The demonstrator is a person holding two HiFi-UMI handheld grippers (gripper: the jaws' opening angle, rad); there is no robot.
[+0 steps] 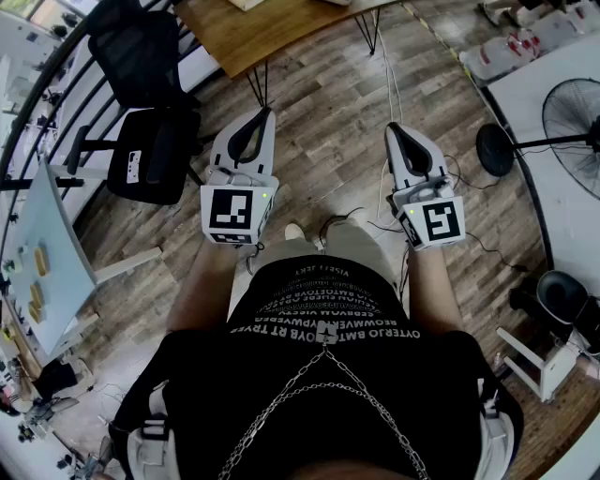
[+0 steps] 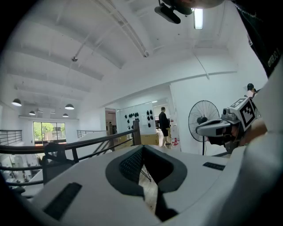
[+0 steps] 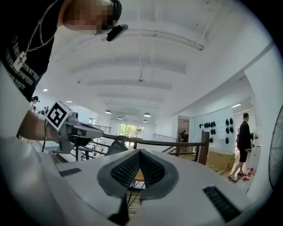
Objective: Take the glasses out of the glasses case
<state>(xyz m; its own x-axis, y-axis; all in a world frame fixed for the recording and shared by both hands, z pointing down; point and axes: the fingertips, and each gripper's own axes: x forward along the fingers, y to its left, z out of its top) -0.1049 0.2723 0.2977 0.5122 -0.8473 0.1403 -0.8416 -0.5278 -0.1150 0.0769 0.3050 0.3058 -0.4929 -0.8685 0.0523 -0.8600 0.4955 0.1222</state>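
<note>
wood floor (image 1: 328,112) parts left tool (image 1: 263,116) from right tool (image 1: 394,129).

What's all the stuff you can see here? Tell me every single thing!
table: one, brown wood, top of the head view
office chair: one, black, left of the table
floor: wood planks, under everything
fan: one, black, standing at the right edge
railing: one, dark, curving along the left
pale board: one, far left, small yellow pieces on it
distant person: one, black clothes, by a far white wall
glasses case: none in any view
left gripper: one, white, shut, empty, held out in front
right gripper: one, white, shut, empty, beside the left
shirt: one, black, silver chain over it
</note>
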